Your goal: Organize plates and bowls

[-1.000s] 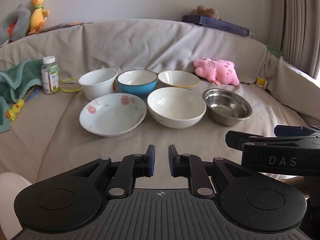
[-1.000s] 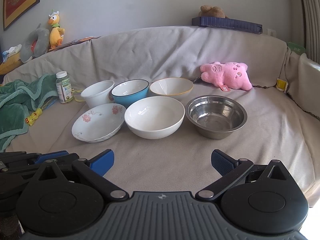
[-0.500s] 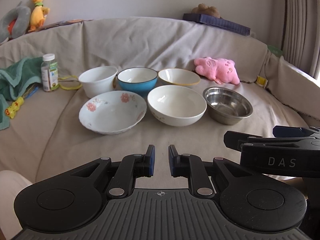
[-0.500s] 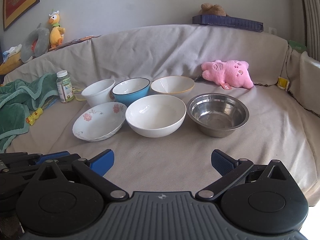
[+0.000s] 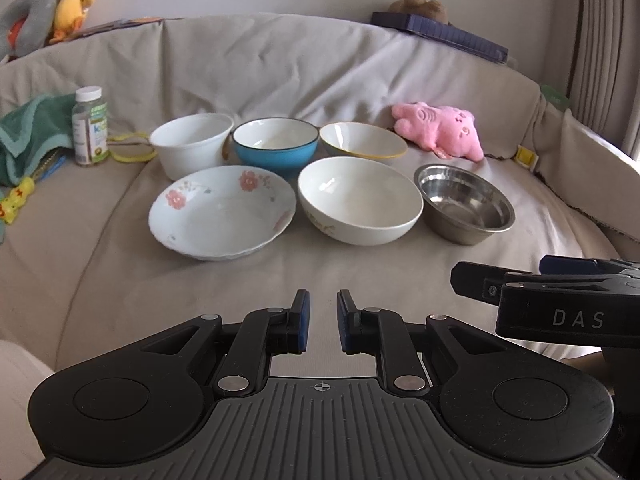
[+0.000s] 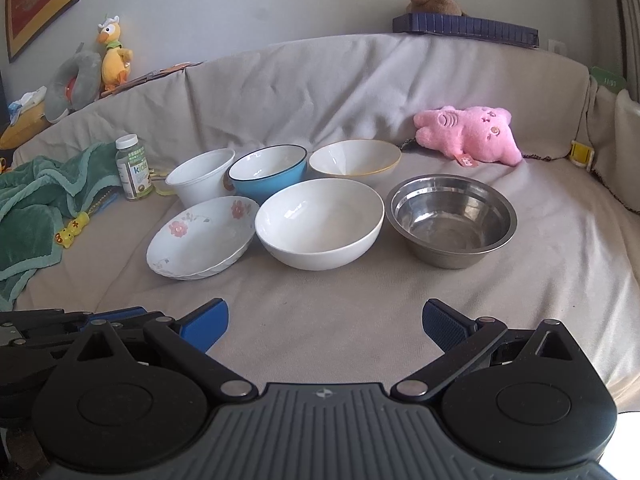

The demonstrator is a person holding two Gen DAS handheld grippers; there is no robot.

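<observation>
Beige cloth [image 5: 280,272] is covering the couch in the left wrist view, its folds running up the backrest toward a pale wall. Six bowls are sitting in two rows: a flowered dish [image 5: 222,213], a white bowl [image 5: 360,200] and a steel bowl [image 5: 466,202] in front. The left gripper [image 5: 322,320] is hovering clenched on nothing, short of them.

Seen from the right wrist, framed pictures [image 6: 40,4] are hanging on the wall, and a green blanket [image 6: 36,208] is lying at the left. The right gripper [image 6: 324,318] is standing released, well apart from the bowls.
</observation>
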